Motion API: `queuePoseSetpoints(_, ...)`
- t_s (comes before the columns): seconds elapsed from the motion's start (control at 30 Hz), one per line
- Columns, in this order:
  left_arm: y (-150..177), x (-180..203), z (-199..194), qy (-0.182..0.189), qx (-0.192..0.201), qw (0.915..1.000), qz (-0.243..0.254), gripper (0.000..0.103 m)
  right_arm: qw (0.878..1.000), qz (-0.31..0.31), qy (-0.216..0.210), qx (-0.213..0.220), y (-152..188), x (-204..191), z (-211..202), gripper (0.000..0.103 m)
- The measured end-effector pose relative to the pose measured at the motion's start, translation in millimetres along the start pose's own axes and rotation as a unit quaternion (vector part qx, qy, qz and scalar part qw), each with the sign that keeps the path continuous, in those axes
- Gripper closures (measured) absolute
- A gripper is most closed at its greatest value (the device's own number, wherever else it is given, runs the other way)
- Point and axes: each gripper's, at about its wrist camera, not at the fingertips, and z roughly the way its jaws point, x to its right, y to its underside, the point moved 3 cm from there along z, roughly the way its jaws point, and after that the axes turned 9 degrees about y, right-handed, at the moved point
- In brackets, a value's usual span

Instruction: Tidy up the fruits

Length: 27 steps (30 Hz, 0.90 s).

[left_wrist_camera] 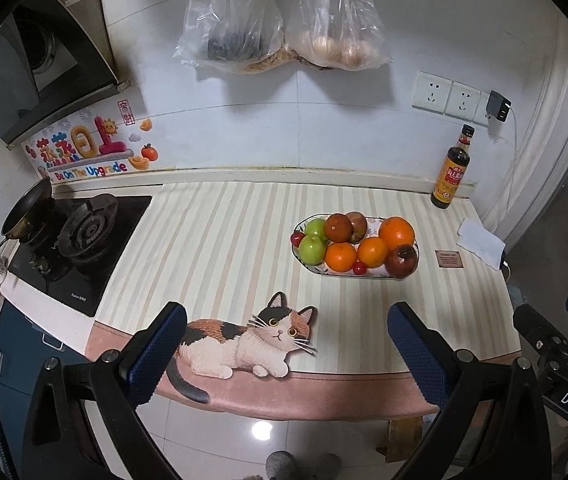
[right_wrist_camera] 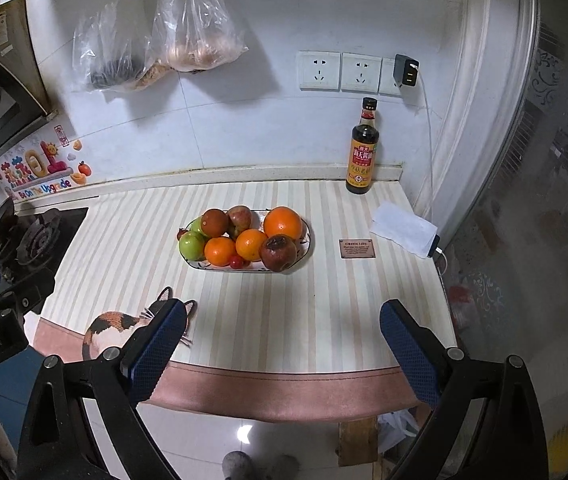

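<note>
An oval white plate (left_wrist_camera: pixel 368 277) (right_wrist_camera: pixel 307 229) sits on the striped mat and holds several fruits: oranges (left_wrist_camera: pixel 396 233) (right_wrist_camera: pixel 283 223), green apples (left_wrist_camera: pixel 312 249) (right_wrist_camera: pixel 192 245), a reddish apple (right_wrist_camera: pixel 243 217), a dark brown-red fruit (left_wrist_camera: pixel 402 261) (right_wrist_camera: pixel 278 253) and small red cherry tomatoes (left_wrist_camera: pixel 359 267) (right_wrist_camera: pixel 237 262). My left gripper (left_wrist_camera: pixel 284 344) is open and empty, held back from the counter's front edge, the plate well ahead of it. My right gripper (right_wrist_camera: pixel 282 340) is open and empty, also short of the front edge. Each gripper shows at the edge of the other's view.
A dark soy sauce bottle (left_wrist_camera: pixel 453 169) (right_wrist_camera: pixel 361 148) stands at the back right. A gas stove (left_wrist_camera: pixel 84 236) with a pan (left_wrist_camera: pixel 28 208) is at left. A folded white cloth (right_wrist_camera: pixel 402 228) and a small brown plaque (right_wrist_camera: pixel 357 248) lie right of the plate. Plastic bags (left_wrist_camera: pixel 284 24) hang on the wall.
</note>
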Motion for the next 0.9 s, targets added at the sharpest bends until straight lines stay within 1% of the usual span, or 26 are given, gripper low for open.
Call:
queuePoseSetpoints(0.63,-1,2,1,0.003,0.001,1.0000,0.001,0.000,1.000,0.001,-0.002,0.006,-3,1,-6,0.004)
queuePoseSetpoints(0.9,5,6,-1,0.008,-0.005,0.9999,0.002,0.000,1.000,-0.002,-0.003,0.005,-3,3,-10,0.004)
